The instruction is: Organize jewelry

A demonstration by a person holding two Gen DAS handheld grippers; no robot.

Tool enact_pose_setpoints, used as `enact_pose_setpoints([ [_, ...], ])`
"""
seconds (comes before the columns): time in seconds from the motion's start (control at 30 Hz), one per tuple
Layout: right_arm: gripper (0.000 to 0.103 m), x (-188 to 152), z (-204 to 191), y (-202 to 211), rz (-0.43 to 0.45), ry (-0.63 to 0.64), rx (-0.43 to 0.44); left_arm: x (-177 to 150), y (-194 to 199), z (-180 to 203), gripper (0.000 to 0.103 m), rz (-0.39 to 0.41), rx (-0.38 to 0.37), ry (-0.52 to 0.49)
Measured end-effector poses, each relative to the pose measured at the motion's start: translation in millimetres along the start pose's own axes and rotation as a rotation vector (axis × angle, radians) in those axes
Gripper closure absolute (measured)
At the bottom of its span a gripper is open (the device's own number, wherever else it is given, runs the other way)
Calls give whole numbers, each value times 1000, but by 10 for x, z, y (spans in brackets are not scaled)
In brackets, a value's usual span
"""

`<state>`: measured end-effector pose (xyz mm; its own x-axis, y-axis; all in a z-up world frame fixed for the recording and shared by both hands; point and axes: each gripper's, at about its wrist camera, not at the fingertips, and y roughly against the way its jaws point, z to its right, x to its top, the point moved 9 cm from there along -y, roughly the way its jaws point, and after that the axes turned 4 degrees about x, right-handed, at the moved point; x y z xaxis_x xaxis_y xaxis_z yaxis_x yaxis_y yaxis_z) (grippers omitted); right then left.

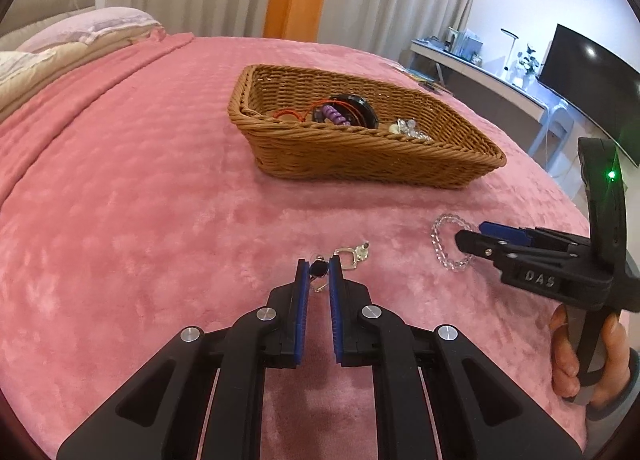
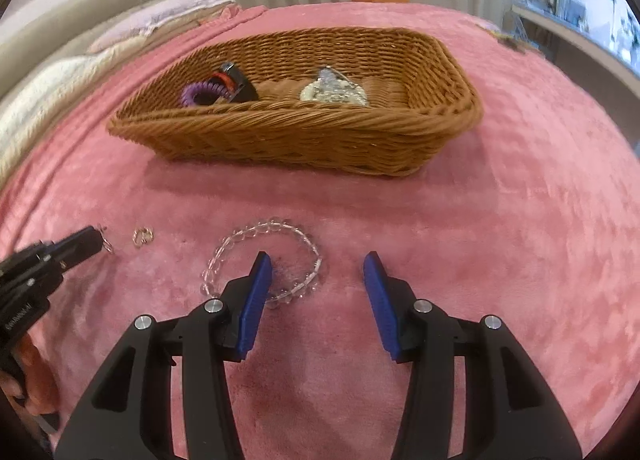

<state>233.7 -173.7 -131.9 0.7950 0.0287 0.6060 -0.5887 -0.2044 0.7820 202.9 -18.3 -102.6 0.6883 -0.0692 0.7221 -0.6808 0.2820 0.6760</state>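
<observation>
While the left gripper (image 1: 318,260) is narrowed about a small dark-stoned earring (image 1: 319,269), its pads just touching or almost touching it, a firm hold cannot be confirmed. A slip is judged likely there: the piece is tiny, and it could be pressed into the plush pink blanket (image 1: 160,200) rather than lifted. Just right of the tips a second metal earring (image 1: 352,254) is seen, near enough to be nudged. Further right, the right gripper (image 2: 318,260) is held wide, its left finger inside the loop of the clear bead bracelet (image 2: 240,240) and its right finger outside. If it is closed carelessly, the beads could roll off the pads. Ahead of both grippers, the wicker basket (image 2: 280,132) holds a purple coiled band (image 2: 196,94), a black piece (image 2: 240,86) and a pale, glittery heap (image 2: 332,94).
</observation>
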Motion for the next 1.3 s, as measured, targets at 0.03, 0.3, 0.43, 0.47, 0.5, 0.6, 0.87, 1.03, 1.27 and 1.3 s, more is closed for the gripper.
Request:
enact_pose_setpoints([
  [0.03,65,2,-38,6,7,23,-17,-2,-4,9,95,0,-2,-3],
  [0.3,97,-11,-272,114,48,140,-24,12,33,33,95,18,-5,-15],
  [0.43,97,42,-289,273,90,105,42,38,64,5,95,36,-10,-2],
  [0.47,97,54,-301,302,92,93,63,43,82,7,95,43,-12,0],
  [0.5,97,71,-315,335,92,71,105,51,101,7,95,50,-16,1],
  [0.6,97,95,-348,414,83,29,185,60,150,43,95,63,-40,-1],
  [0.87,97,164,-468,656,108,48,201,124,327,151,95,114,-65,-18],
  [1.03,97,197,-492,798,135,61,193,196,467,195,95,149,-81,-15],
  [1.27,97,445,-420,1085,207,40,212,475,729,230,95,192,-87,-21],
  [1.3,97,505,-391,1125,215,27,216,556,775,244,95,198,-86,-27],
])
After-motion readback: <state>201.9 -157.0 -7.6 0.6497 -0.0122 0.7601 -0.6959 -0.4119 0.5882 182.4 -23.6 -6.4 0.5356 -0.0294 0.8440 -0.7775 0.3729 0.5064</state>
